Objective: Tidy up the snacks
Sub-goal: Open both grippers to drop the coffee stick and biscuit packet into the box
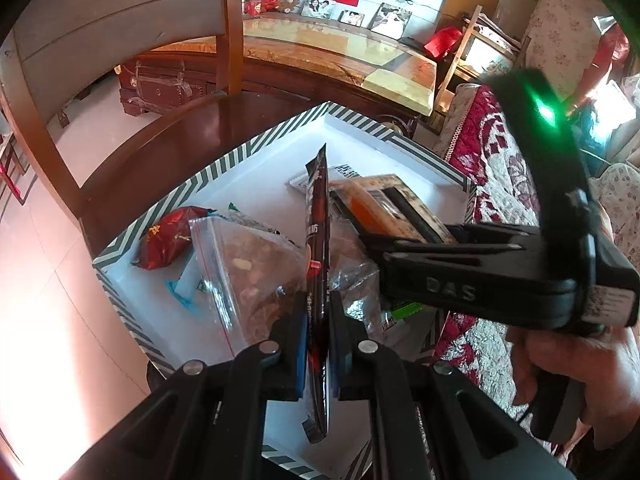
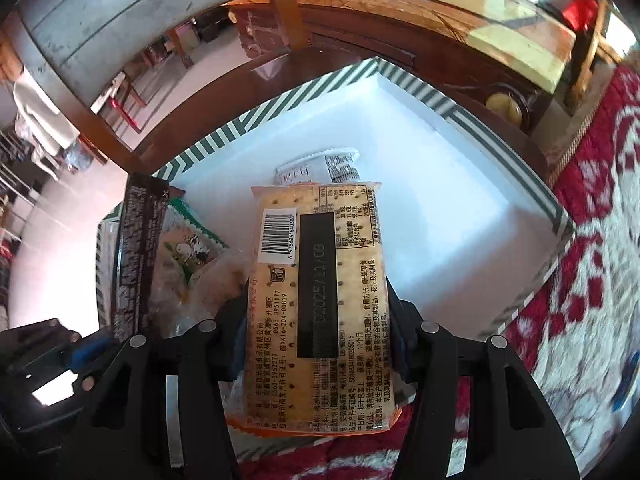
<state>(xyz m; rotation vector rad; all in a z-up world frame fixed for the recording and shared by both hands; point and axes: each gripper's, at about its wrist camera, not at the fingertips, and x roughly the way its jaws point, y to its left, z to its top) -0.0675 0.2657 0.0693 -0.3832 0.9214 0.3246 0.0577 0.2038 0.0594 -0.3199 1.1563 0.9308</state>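
Striped rim: a white box [image 2: 472, 184] edged in green-and-white stripes is seen on a dark wooden chair seat [image 1: 192, 136].
Left gripper [image 1: 318, 320]: its jaws are closed tight on a thin dark snack packet [image 1: 318, 216], which is held on edge above the near side of the box.
Right gripper [image 2: 316, 344]: its jaws are partly spread and pressed on the sides of a tan cracker pack [image 2: 320, 288], label side up, held over the near half of the box.
Crowded side: a red wrapped snack [image 1: 168, 240], a clear zip bag [image 1: 248, 264] and other wrappers are heaped along the left and near walls.
Open room: the far right corner of the box floor is bare white; only a small white packet [image 2: 320, 166] lies beyond the cracker pack.
Edges: the box rim is close to the chair seat's front edge; a red-and-white patterned cover [image 2: 580, 280] is seen just right of the box.
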